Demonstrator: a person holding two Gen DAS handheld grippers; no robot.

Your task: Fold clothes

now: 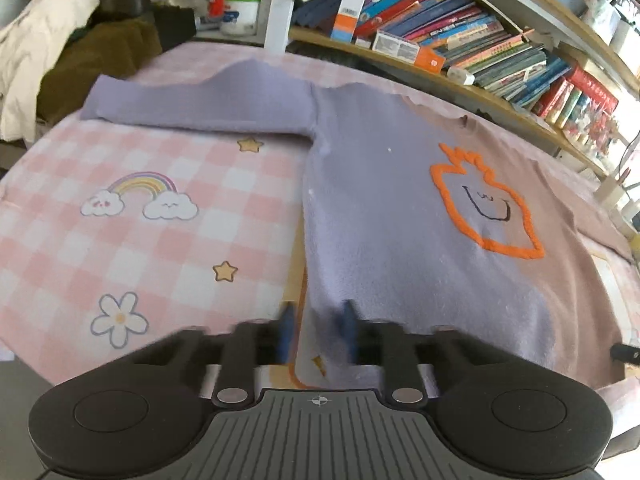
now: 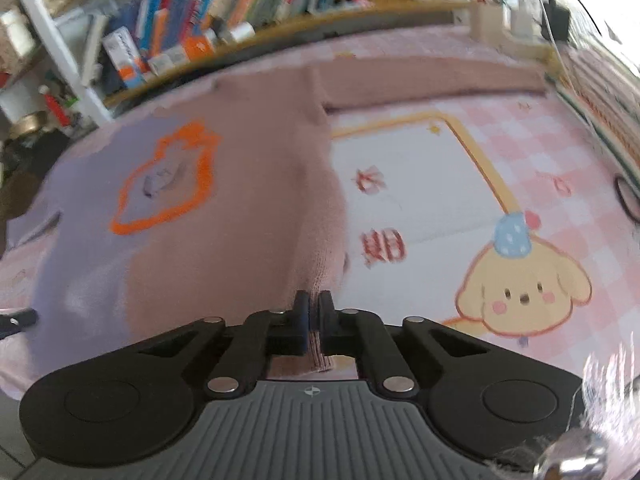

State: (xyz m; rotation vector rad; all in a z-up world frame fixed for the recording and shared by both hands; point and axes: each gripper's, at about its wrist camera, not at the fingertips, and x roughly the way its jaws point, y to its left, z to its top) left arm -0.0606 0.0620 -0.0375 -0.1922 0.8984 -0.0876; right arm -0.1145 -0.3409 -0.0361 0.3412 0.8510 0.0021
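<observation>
Soft, limp knit sweater [image 1: 380, 220] is sagging at its hem [image 2: 320, 280], right gripper [image 2: 314, 312] pinching it, left gripper [image 1: 317, 330] gaping around its corner.

Home, lived-in bedroom or study corner. Surface covered by a pink checked cloth [image 1: 132, 216] with cartoon rainbow, stars, flower, puppy print. Wooden bookshelf [image 1: 472, 92] behind it, crammed with colourful books [image 1: 436, 24] and boxes. Pile of clothes [image 1: 52, 40] heaped at far left, jar [image 1: 241, 10] and bottles nearby. Sweater [image 1: 380, 200] spread flat on the cloth.
</observation>
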